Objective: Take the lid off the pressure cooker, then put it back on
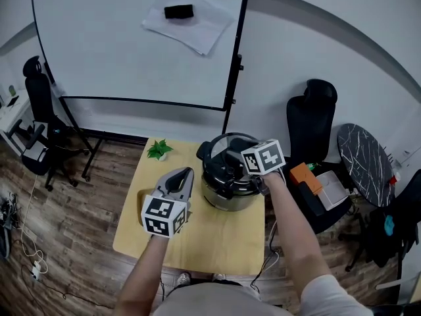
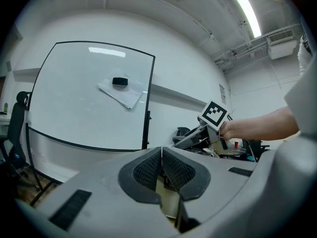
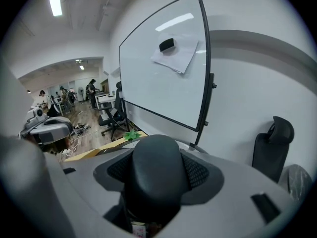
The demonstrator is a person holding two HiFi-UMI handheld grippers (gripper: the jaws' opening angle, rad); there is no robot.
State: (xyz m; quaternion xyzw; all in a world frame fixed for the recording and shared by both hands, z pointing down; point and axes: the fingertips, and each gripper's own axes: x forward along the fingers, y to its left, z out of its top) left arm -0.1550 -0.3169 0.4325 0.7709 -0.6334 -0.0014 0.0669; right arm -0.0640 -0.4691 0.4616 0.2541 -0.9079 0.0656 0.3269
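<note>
Jaws of right gripper (image 3: 156, 171) tight on lid handle (image 3: 153, 155)

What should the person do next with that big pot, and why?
Probably turn the right gripper to twist the lid loose. Its jaws are closed on the dark lid handle, and the lid appears seated on the pressure cooker. The left gripper, jaws together and empty, hangs beside the cooker.

Surface (image 1: 217, 242): square top, pale yellow wood.
- Pressure cooker (image 1: 227, 188): stands directly below the fingers of the right gripper (image 3: 154, 167) and just right of the fingers of the left gripper (image 1: 186, 173).
- Small green potted plant (image 1: 159, 150): beyond the left fingers, near the far edge.
</note>
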